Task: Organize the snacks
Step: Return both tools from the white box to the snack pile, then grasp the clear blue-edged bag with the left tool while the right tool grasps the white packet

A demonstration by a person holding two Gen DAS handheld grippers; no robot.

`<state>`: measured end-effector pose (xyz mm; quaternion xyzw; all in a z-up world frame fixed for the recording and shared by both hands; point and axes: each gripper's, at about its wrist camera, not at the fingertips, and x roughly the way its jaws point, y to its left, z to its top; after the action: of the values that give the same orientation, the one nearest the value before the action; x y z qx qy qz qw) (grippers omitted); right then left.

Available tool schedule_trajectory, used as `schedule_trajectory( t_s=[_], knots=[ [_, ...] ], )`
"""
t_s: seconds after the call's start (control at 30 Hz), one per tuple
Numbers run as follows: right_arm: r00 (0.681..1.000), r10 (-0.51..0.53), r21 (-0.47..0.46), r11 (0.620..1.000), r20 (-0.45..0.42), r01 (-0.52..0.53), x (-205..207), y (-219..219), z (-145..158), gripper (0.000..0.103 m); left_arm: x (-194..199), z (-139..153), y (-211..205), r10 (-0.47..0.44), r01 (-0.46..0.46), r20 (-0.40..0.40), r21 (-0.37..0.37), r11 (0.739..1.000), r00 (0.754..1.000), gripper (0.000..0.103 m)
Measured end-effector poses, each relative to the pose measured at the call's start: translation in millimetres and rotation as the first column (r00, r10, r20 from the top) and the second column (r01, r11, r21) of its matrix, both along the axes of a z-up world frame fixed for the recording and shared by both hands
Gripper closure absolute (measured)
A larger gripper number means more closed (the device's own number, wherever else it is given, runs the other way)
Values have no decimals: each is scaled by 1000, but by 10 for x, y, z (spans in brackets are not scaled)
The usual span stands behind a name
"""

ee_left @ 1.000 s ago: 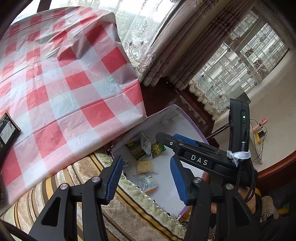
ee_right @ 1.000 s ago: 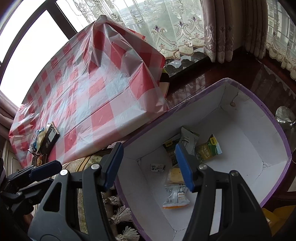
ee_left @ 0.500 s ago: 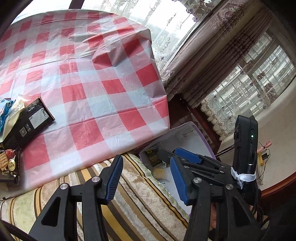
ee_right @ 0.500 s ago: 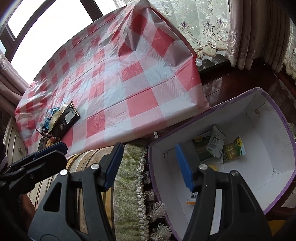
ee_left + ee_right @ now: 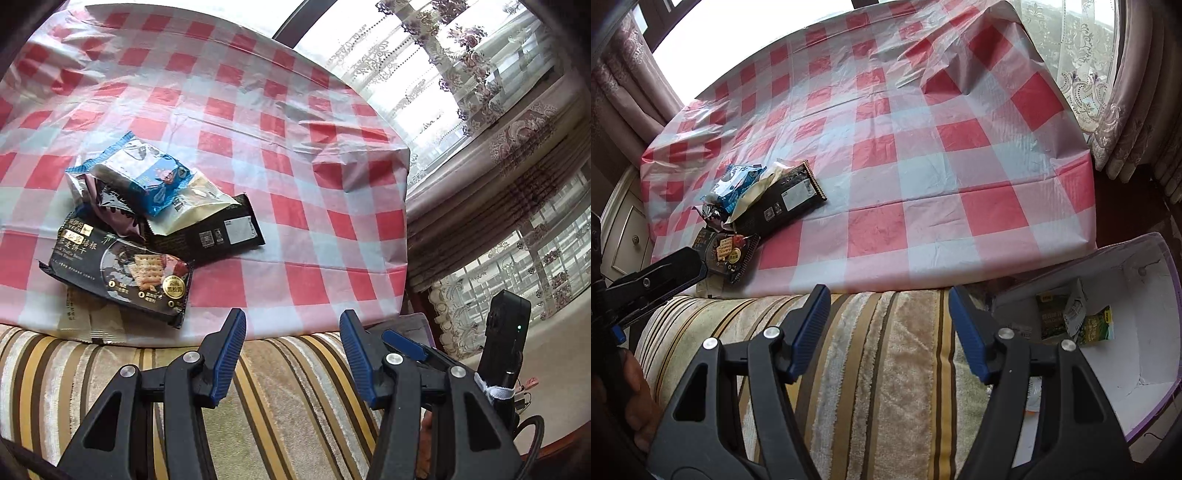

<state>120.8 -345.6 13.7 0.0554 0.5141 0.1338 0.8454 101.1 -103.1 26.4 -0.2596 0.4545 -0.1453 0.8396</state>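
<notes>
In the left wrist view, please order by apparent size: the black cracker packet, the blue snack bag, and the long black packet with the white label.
1. black cracker packet
2. long black packet, partly covered, so close to the first and unsure
3. blue snack bag

L tool (image 5: 291,354) & R tool (image 5: 886,332): both spread wide, nothing held, side by side

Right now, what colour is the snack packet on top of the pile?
Blue and white; the top packet shows best in the left wrist view.

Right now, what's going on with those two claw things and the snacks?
Left gripper open, empty. Right gripper open, empty. Snack pile untouched on checked tablecloth; box holds a few packets. Nothing in the way.
</notes>
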Motion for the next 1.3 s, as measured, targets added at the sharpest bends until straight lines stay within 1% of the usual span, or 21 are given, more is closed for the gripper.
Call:
schedule_trajectory(
  t_s=[0.17,0.3,0.43,0.7,0.83,1.0,1.13,1.3],
  knots=[
    [999,31,-11,999,-11,-31,68,209,-18,33,-28,-46,383,86,-87,-7,-9,996,996,49],
    [998,54,-13,998,-14,-54,142,425,-32,34,-14,-113,635,138,-138,-17,-30,990,990,49],
    [997,79,-16,997,-5,-79,219,641,-25,34,12,-159,834,168,-169,-22,-38,985,986,49],
    [990,138,7,990,6,-138,380,1056,-3,34,161,-169,1164,208,-208,-2,-17,978,978,49],
    [988,155,25,988,-6,-155,481,1209,-5,34,310,-175,1327,217,-217,5,1,976,976,49],
    [989,146,79,987,-40,-142,635,1359,-62,34,560,-227,1458,197,-197,-12,-2,980,980,49],
    [987,144,137,982,-73,-133,745,1477,-141,34,771,-287,1518,181,-181,-24,10,983,983,49],
    [989,124,181,978,-86,-107,862,1551,-190,34,1011,-400,1563,151,-152,-46,-17,988,987,49]
  ],
)
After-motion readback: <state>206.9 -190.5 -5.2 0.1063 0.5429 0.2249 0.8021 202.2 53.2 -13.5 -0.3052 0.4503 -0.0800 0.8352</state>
